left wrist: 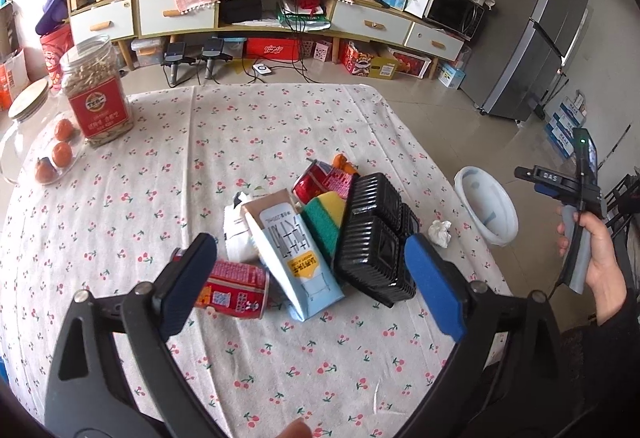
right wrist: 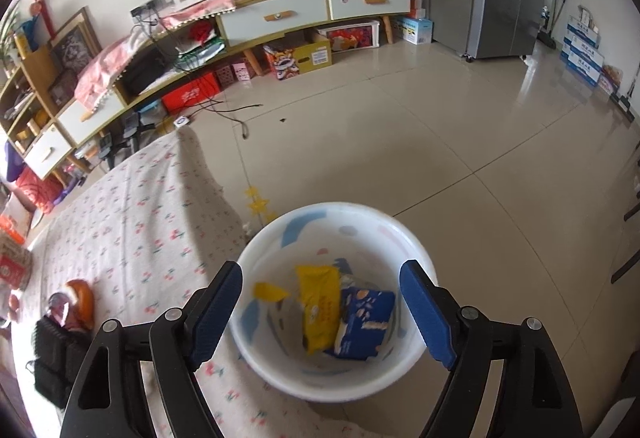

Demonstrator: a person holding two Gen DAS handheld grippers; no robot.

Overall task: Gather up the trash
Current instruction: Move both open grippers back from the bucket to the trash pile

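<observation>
- The left tongs [left wrist: 310, 284] stood wide apart and empty above the near side of the bench [left wrist: 120, 222], which was covered by a cherry-print cloth.
- A pile of trash lay toward the right edge of the bench: a red can [left wrist: 234, 290] on its side nearest the left pad, a light blue carton [left wrist: 298, 258] leaning beside it, a green and yellow sponge [left wrist: 326, 220], a black plastic tray [left wrist: 374, 238], and a second red can [left wrist: 324, 177] behind.
- A crumpled tissue [left wrist: 440, 232] sat alone near the right edge.
- The right tongs [right wrist: 320, 312] hung wide and empty over the white bin [right wrist: 260, 350] on the floor just beside the bench.
- Inside the bin lay a yellow packet [right wrist: 318, 302] and a blue packet [right wrist: 366, 318].
</observation>
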